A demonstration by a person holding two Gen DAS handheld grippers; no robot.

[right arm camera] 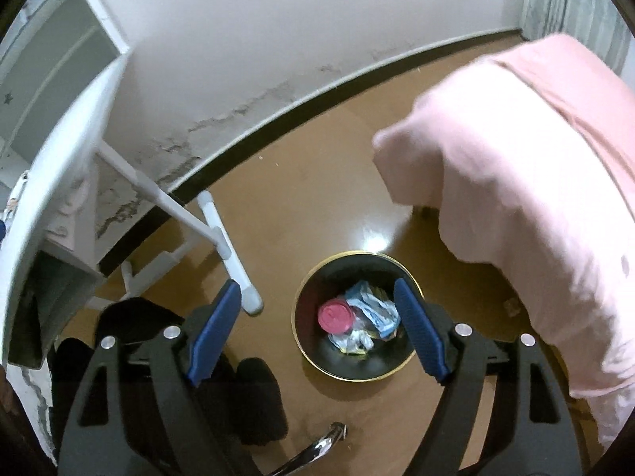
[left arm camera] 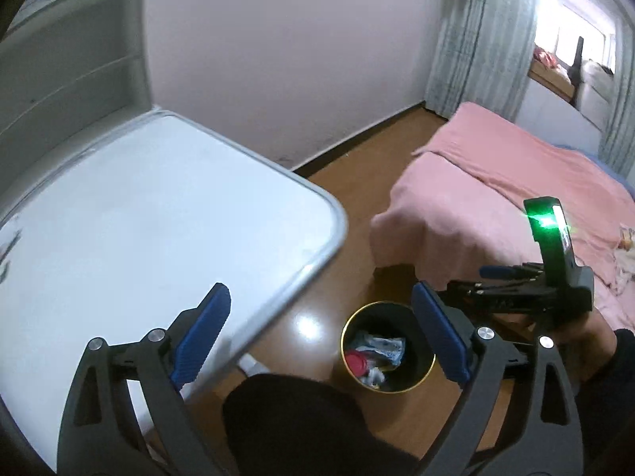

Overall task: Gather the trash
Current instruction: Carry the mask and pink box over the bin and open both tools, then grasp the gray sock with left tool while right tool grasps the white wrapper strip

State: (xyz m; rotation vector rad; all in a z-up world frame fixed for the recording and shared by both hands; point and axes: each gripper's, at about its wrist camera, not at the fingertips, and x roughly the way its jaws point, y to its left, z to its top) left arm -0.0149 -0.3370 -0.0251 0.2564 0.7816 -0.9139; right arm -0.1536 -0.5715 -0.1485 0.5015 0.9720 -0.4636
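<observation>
Both sets of jaws stand wide apart with nothing between the pads: the left gripper [left arm camera: 321, 333] hangs over the table [left arm camera: 166, 214] edge, the right gripper [right arm camera: 317, 327] points down at the bin [right arm camera: 353, 265]. That bin sits on the floor [right arm camera: 301, 182] at lower centre of both views, holding crumpled wrappers [right arm camera: 373, 309] and a pink lid [right arm camera: 335, 316]. Judging by this, the drop looks done, so the sensible move is to lift clear of the rim and look for further litter. The tabletop, at the left of the left view, is white and bare where visible; a pink-covered bed [left arm camera: 512, 182] fills the right, curtains [left arm camera: 472, 35] the upper right.
</observation>
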